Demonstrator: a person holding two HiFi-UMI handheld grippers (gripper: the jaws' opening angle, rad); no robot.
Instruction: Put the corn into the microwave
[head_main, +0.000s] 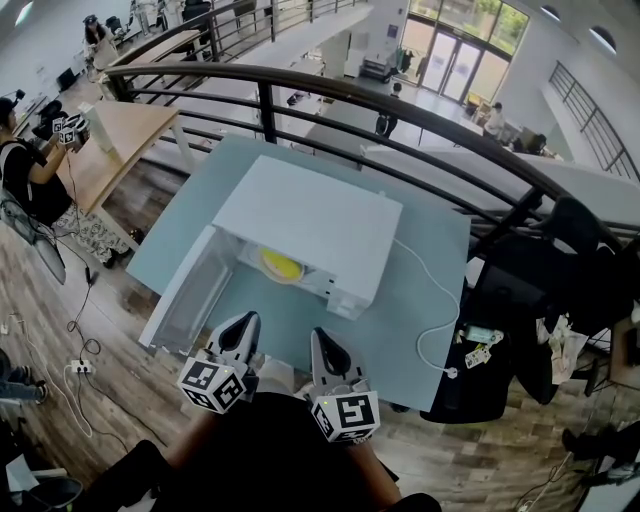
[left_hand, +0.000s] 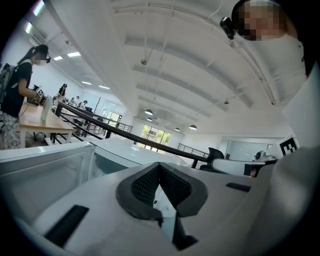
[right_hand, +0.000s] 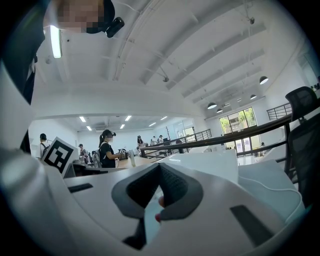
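The boxy white microwave (head_main: 310, 225) stands on the pale blue-green table (head_main: 425, 335); its glass-panelled door (head_main: 190, 295) is swung wide open to the left; the yellow corn (head_main: 282, 266) lies inside the cavity, on the floor of the oven just behind the opening. The left gripper (head_main: 245, 320) and the right gripper (head_main: 320, 336) sit side by side at the near edge of the table, both pointing towards the microwave's front; the corn is ahead of them and between their lines, well apart from either tip, touched by neither. In the left gripper view the left gripper's (left_hand: 159, 166) dark ribbed pads meet at the tip with nothing between them; the open door (left_hand: 45, 172) shows at the left. In the right gripper view the right gripper's (right_hand: 160, 168) jaws are likewise pressed together and empty; the microwave's white casing (right_hand: 205, 162) rises beyond them; a thin white cable (right_hand: 272, 189) trails over the table at the right.
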